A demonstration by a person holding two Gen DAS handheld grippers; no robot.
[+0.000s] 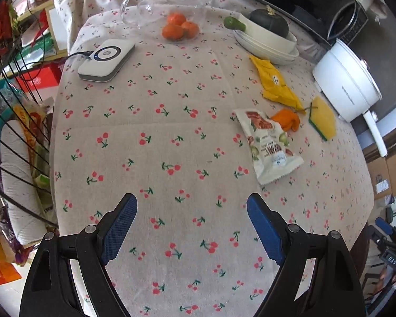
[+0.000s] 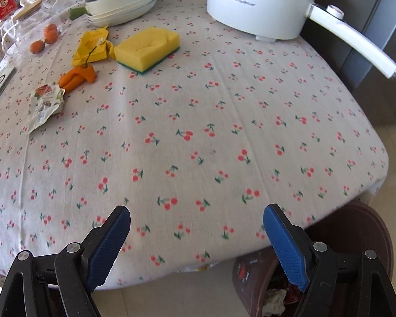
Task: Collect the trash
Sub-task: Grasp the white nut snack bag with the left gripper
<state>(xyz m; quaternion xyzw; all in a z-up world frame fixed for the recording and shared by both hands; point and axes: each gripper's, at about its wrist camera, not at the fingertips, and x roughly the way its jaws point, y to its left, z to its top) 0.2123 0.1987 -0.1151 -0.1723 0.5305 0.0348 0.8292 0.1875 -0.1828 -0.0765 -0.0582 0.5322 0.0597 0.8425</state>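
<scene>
A white snack wrapper (image 1: 268, 145) lies on the cherry-print tablecloth (image 1: 158, 137), with orange peel (image 1: 286, 122) and a crumpled yellow wrapper (image 1: 276, 83) beyond it. All three show at the left in the right wrist view: snack wrapper (image 2: 45, 104), peel (image 2: 78, 78), yellow wrapper (image 2: 92, 46). My left gripper (image 1: 192, 206) is open and empty above the near tablecloth. My right gripper (image 2: 196, 215) is open and empty over the table's front edge. A dark brown trash bin (image 2: 356, 240) with rubbish inside stands on the floor below the right finger.
A yellow sponge (image 2: 147, 47), a white electric pot (image 2: 261, 2) with a long handle, stacked white dishes (image 2: 124, 8) holding a dark squash, tangerines (image 1: 178, 26), a glass jug (image 1: 145, 8) and a white charger box (image 1: 107, 59) stand on the table. A wire rack (image 1: 15, 132) is at left.
</scene>
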